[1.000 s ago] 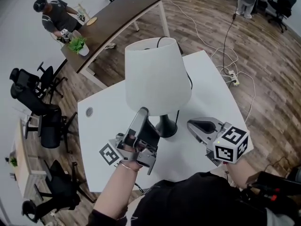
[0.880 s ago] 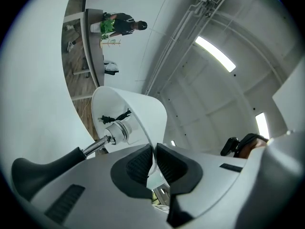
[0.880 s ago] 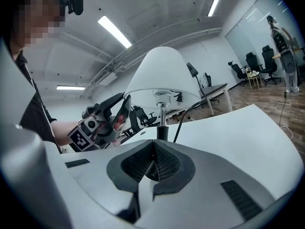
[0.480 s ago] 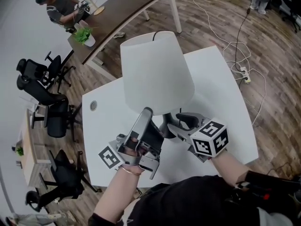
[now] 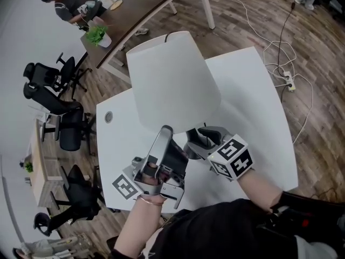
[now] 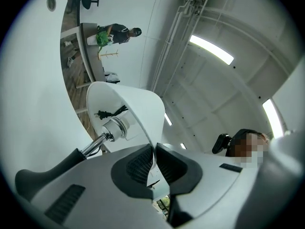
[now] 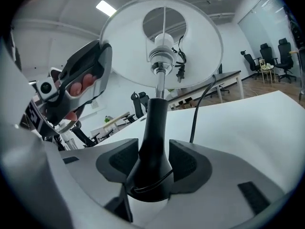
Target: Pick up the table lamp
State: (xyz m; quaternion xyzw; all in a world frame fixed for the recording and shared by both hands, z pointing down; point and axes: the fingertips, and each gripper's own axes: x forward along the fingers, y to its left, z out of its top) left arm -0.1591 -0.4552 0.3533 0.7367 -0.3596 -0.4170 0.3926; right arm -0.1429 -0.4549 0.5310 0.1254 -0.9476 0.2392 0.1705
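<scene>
The lamp fills the middle of the head view, its white shade above the white bench and its black foot down at the bench top. At lower centre, the left gripper is clenched on the shade's lower rim, pinching the thin edge between its pads. Just right of it, the right gripper is released. Its jaws are opening on either side of the black foot. A black cord rises beside the stem.

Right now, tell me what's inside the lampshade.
Inside the lampshade: a white socket on a metal rod, with a black plug beside it. From the head view the lampshade hides all of that.
</scene>
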